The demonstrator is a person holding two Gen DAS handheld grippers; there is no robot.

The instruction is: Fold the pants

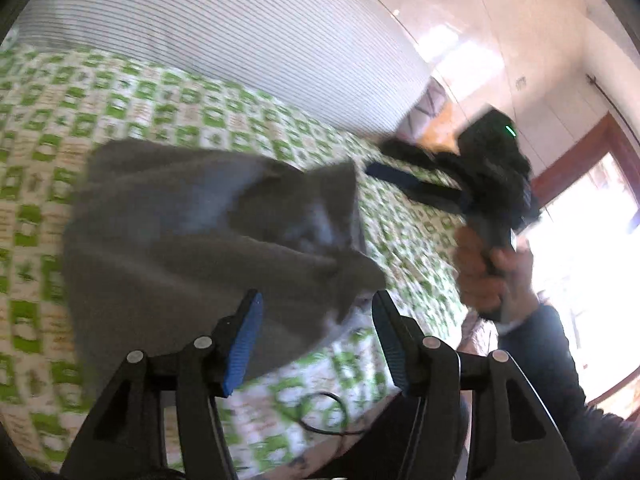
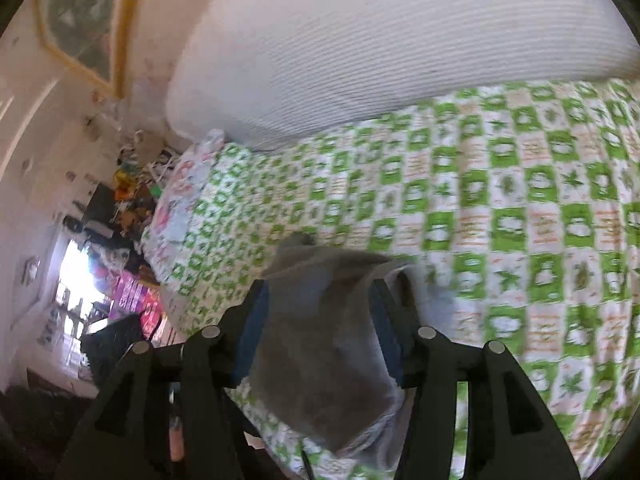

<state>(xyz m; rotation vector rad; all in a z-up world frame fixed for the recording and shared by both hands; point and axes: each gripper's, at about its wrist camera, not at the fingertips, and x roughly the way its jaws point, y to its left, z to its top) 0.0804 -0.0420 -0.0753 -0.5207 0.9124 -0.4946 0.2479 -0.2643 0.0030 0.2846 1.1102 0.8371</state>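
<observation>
Lying folded on green-checked bedspread (image 1: 120,92): grey pants (image 1: 192,220); no legible writing.

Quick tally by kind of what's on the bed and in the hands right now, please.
Grey fabric pants, bunched on the bed: 1
Green-and-white patterned bedsheet: 1
White ribbed pillow: 1
Thin black cable at the bed's near edge: 1
Handheld black grippers with blue pads, left gripper and right gripper, jaws apart: 2
Total: 6
</observation>
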